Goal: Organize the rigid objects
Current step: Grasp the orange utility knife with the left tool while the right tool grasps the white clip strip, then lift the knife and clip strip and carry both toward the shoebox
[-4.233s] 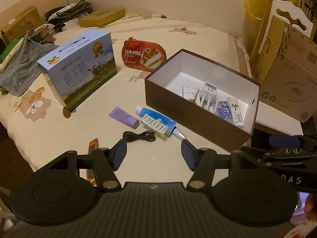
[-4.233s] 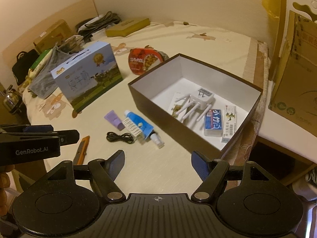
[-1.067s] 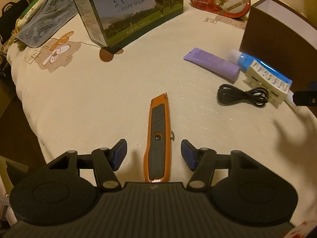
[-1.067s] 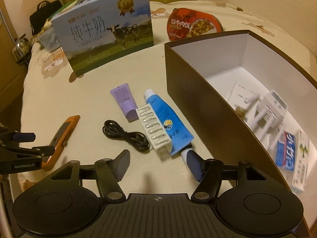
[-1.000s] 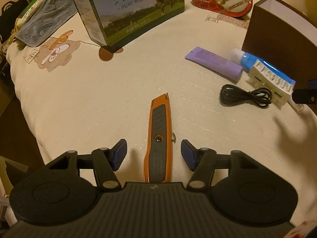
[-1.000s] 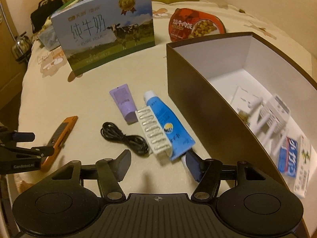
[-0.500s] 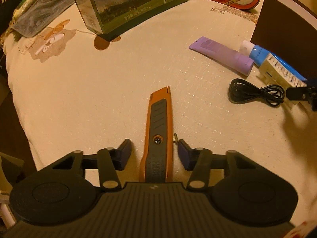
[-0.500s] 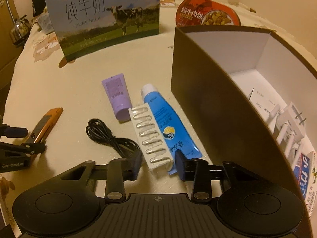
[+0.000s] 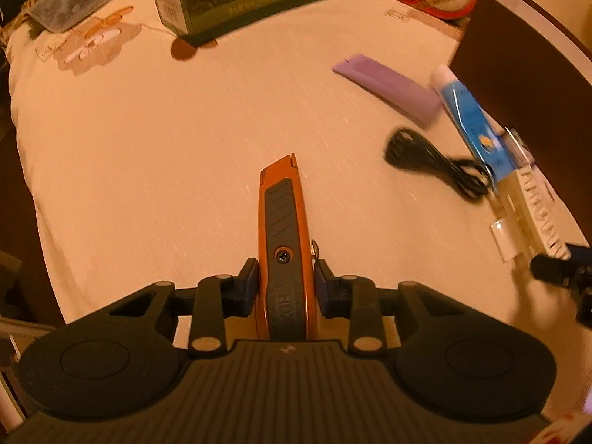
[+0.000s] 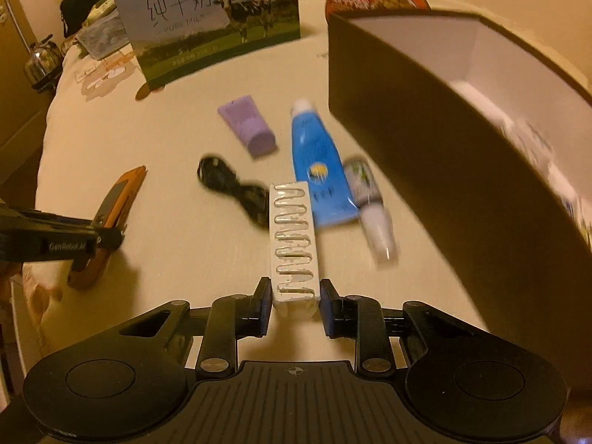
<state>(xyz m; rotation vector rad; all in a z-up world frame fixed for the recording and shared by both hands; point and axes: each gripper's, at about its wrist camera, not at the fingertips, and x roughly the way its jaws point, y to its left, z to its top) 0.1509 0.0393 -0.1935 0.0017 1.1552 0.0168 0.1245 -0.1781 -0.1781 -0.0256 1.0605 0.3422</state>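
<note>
My left gripper [image 9: 285,288] jaws closing on the orange utility knife [image 9: 284,229], handle between them. My right gripper [image 10: 295,307] clamps the white clip box [image 10: 295,244]. Brown box [image 10: 425,140] sits right, ahead. Lift both level before swinging over its wall.

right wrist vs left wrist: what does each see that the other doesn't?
Only right wrist: the brown box's white inside, the milk carton's printed front, a kettle, the right gripper shut on the white clip box.

Only left wrist: the utility knife head-on between the closing jaws of the left gripper, its pads at the knife's sides.

Both: knife, purple tube, blue tube, black cable, clip box, brown box's outer wall, tablecloth.
</note>
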